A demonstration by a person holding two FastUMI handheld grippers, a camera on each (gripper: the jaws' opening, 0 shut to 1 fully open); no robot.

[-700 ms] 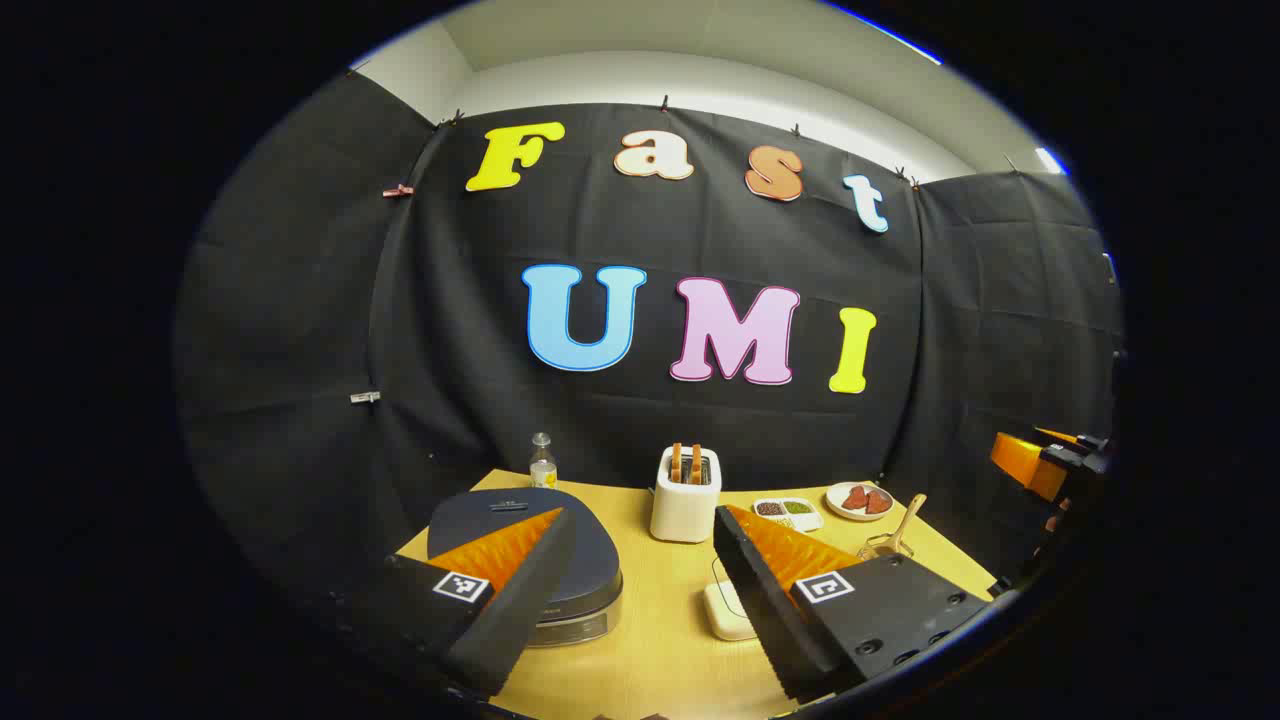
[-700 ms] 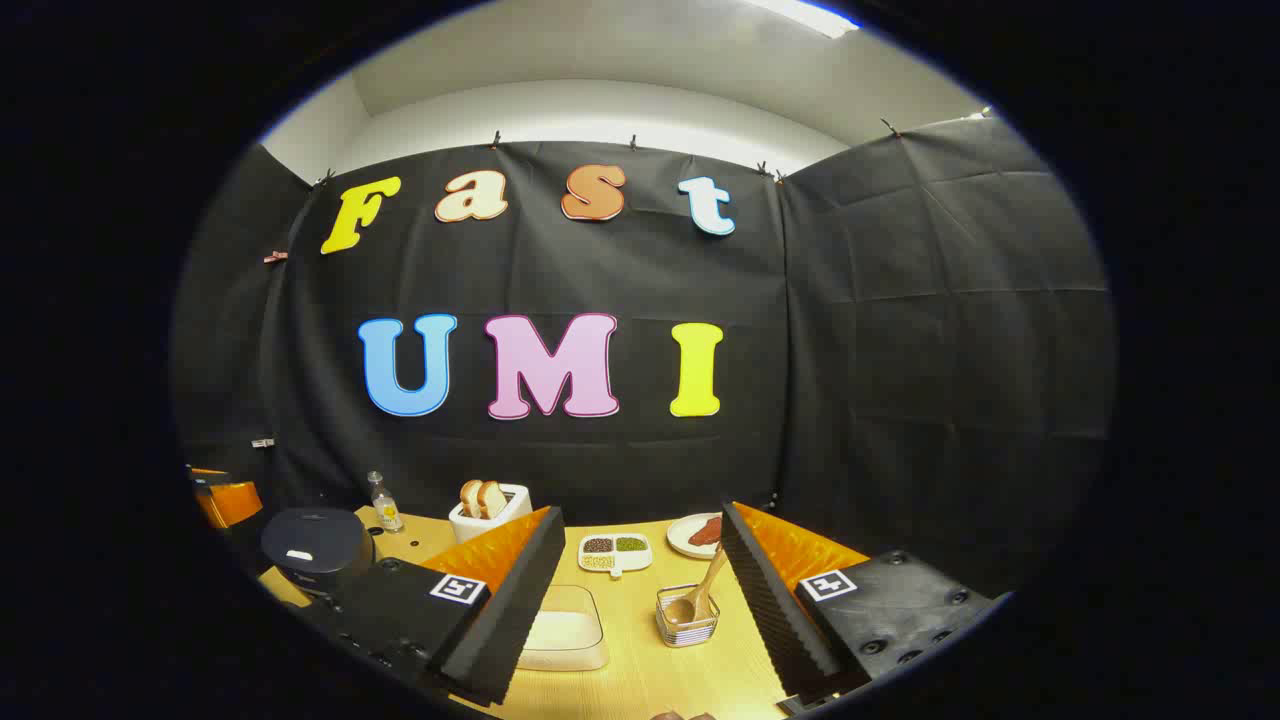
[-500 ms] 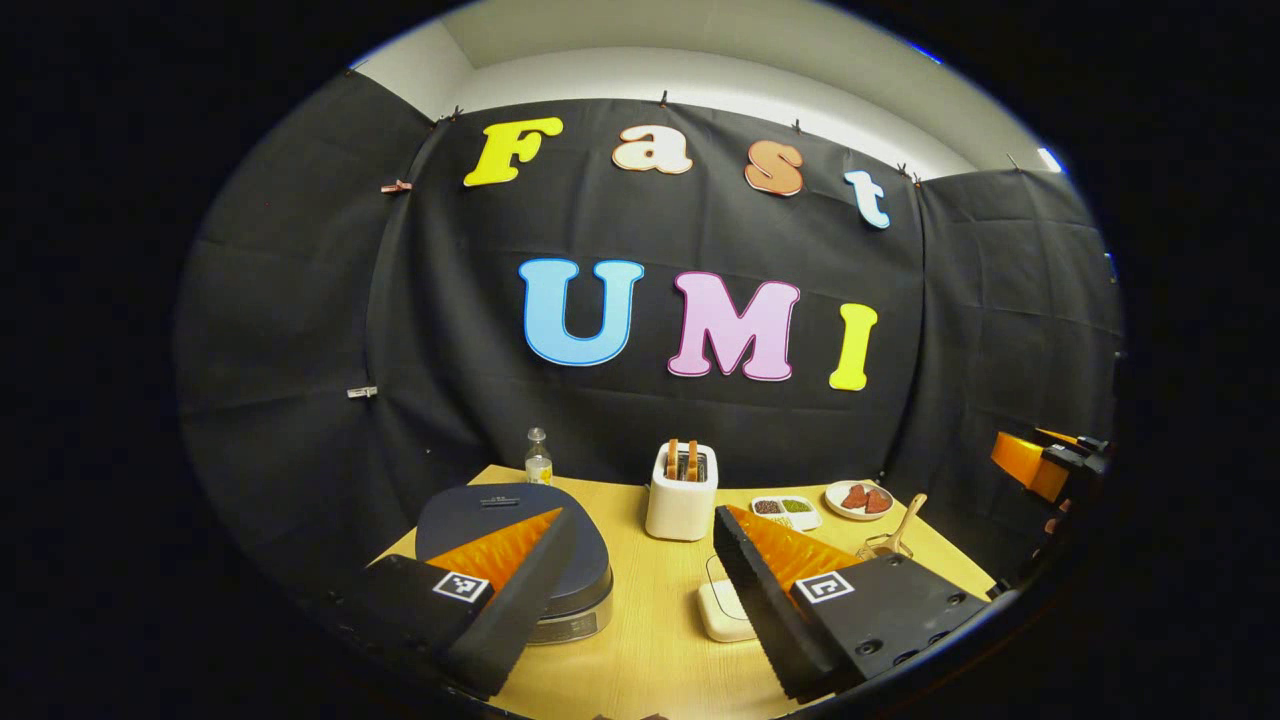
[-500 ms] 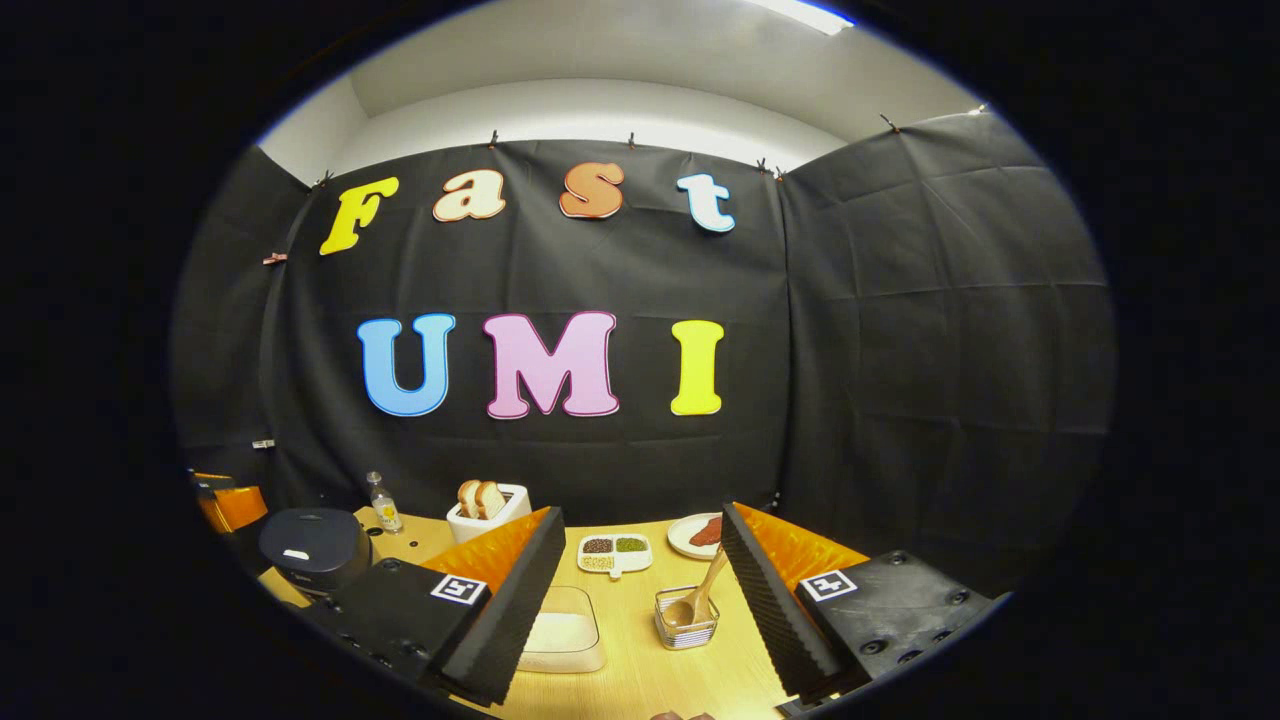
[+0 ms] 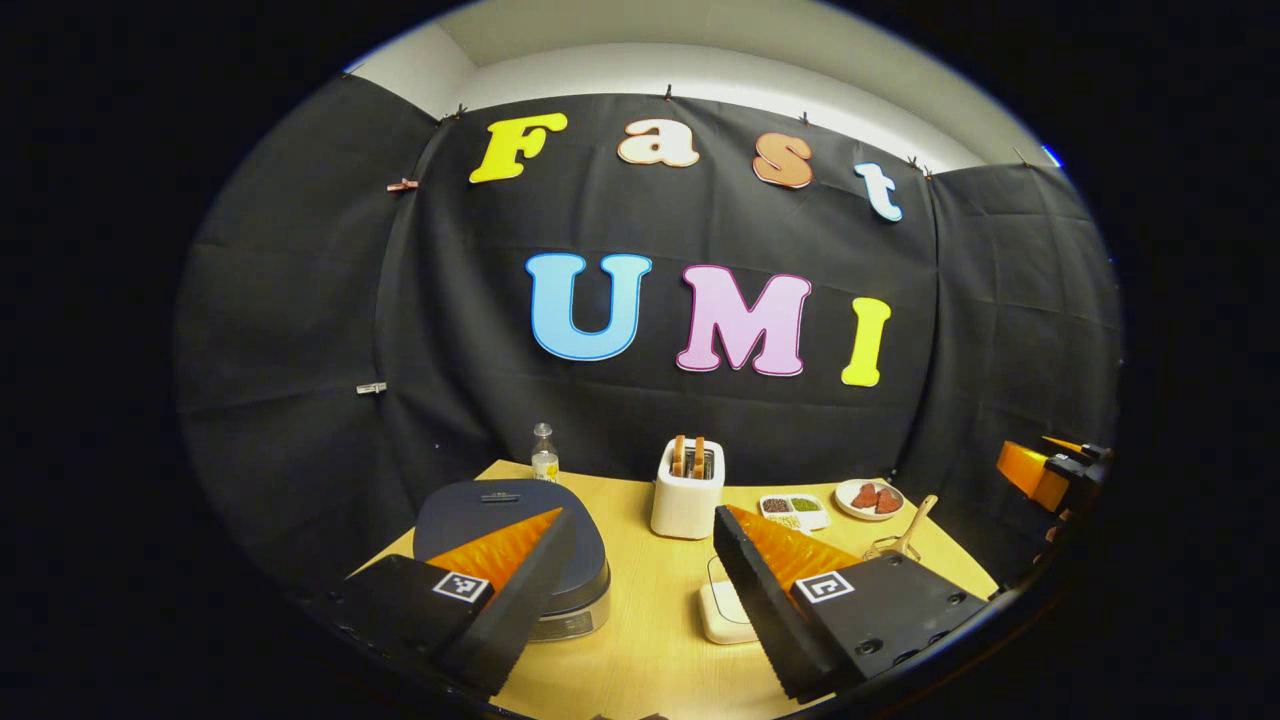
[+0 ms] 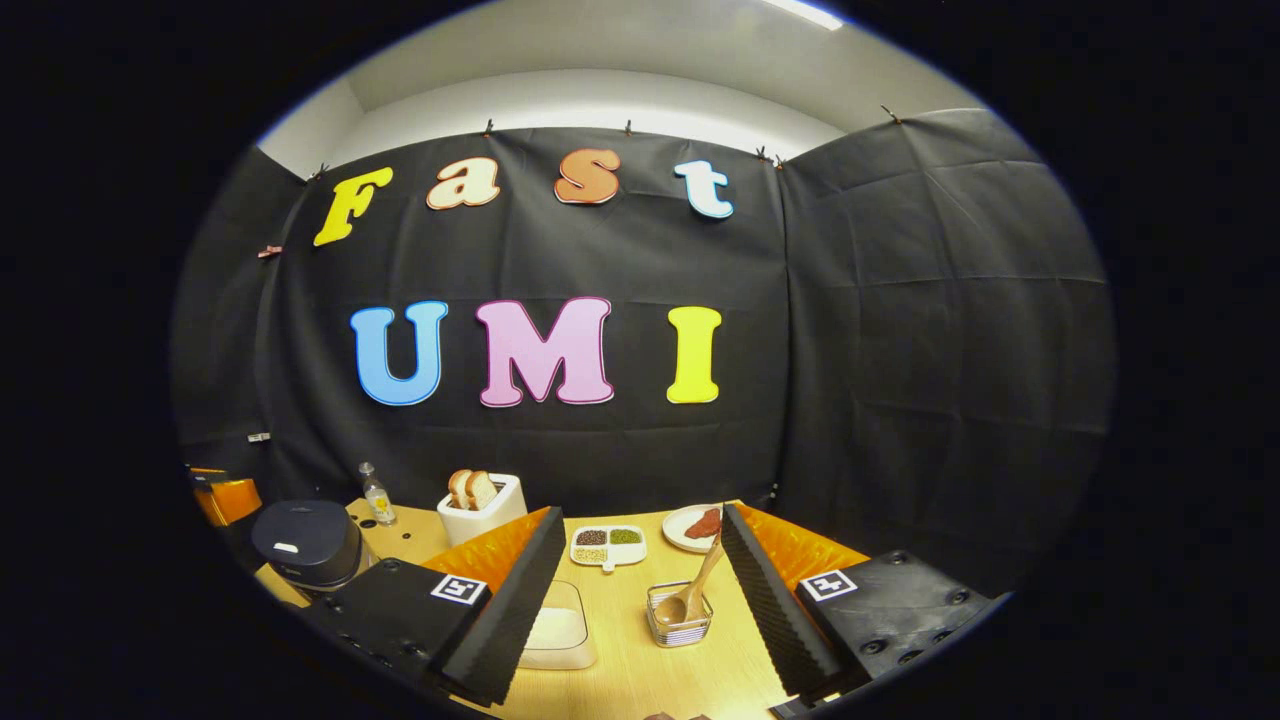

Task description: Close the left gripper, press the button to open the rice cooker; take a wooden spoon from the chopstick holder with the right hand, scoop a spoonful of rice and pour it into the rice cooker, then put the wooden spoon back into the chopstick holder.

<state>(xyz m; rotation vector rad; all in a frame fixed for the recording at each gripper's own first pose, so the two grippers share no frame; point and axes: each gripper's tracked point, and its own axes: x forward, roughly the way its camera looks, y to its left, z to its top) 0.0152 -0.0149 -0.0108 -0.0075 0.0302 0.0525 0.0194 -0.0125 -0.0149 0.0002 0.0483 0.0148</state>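
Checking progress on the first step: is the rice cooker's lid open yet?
No, in the left gripper view the rice cooker sits with its dark lid flat and closed on the table.

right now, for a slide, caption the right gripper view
Open right gripper poised above the wooden spoon in its chopstick holder, rice cooker closed at far left.

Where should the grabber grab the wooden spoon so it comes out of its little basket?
Probably high on the handle. The wooden spoon stands bowl-down in the chopstick holder, its handle leaning up and away toward the plate. That free upper part sticks out above the rim, so the open right gripper could come from above and in front, close across the handle, then lift along its lean.
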